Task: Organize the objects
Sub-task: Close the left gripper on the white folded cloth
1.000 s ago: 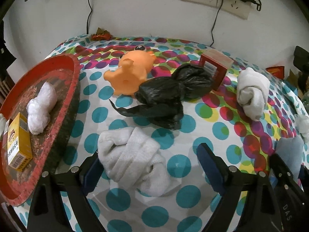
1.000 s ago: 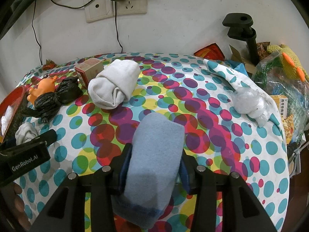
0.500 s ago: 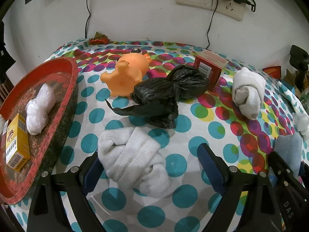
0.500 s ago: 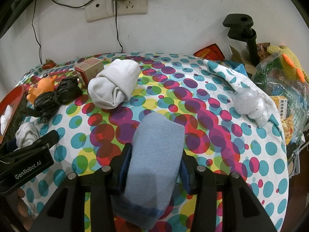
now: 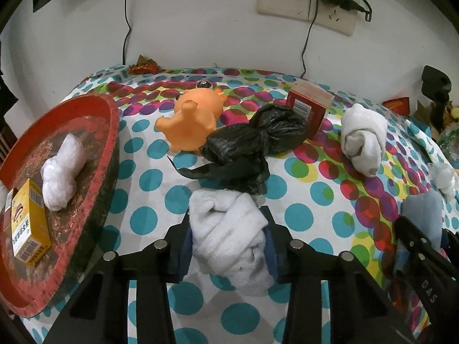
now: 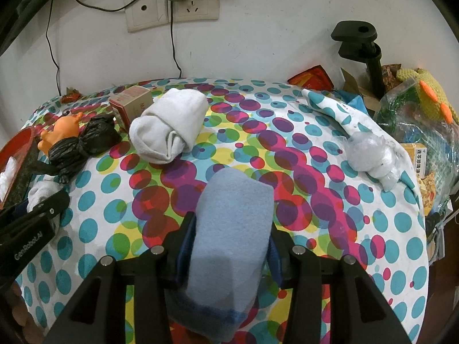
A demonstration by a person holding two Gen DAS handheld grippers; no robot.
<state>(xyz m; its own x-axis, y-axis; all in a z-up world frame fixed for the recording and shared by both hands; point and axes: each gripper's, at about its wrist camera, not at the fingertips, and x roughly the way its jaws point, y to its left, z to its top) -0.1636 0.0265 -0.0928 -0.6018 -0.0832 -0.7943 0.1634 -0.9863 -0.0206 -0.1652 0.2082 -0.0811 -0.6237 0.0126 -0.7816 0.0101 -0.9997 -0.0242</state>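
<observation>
My left gripper (image 5: pixel 228 238) is shut on a rolled white towel (image 5: pixel 229 235) on the dotted tablecloth. My right gripper (image 6: pixel 229 238) is shut on a folded light-blue cloth (image 6: pixel 232 235); it also shows at the right edge of the left wrist view (image 5: pixel 424 220). A red tray (image 5: pixel 109 154) at the left holds a yellow box (image 5: pixel 25 235) and a white plastic bundle (image 5: pixel 61 172). Beyond the towel lie a black plastic bag (image 5: pixel 249 146), an orange toy pig (image 5: pixel 195 117), a red box (image 5: pixel 308 109) and a grey-white rolled sock (image 5: pixel 363 137).
A white plastic bundle (image 6: pixel 370 154) lies at the table's right side, beside a clutter of bags and a knitted toy (image 6: pixel 421 91). A black clamp post (image 6: pixel 361 48) stands at the back right. Wall sockets with cables (image 6: pixel 175 3) are behind the table.
My left gripper has closed its fingers onto the white towel, which earlier lay between open fingers. The right gripper keeps holding the blue cloth in place.
</observation>
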